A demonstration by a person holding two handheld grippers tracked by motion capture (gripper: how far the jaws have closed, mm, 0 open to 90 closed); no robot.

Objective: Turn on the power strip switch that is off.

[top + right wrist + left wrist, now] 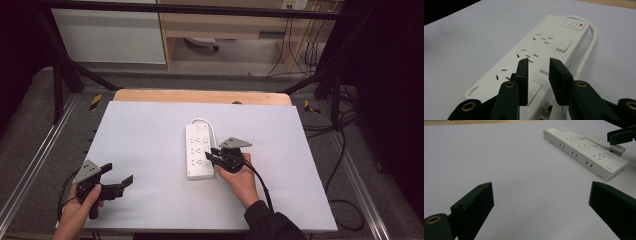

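A white power strip (200, 152) with three socket groups and a red-marked switch (573, 24) lies flat in the middle of the white table top (145, 135). Its white cable (591, 42) loops around the far end. My right gripper (212, 154) hovers over the strip's near right part, by the small rocker switches. In the right gripper view its jaws (538, 62) stand a little apart with nothing between them. My left gripper (117, 177) rests near the table's front left corner, wide open and empty (541, 202), pointing toward the strip (586, 152).
A wooden board edge (200, 96) runs along the back of the table. Black frame bars (65, 70) stand at the back corners. Cables (345, 150) trail on the floor to the right. A white cabinet (110, 35) stands beyond the table.
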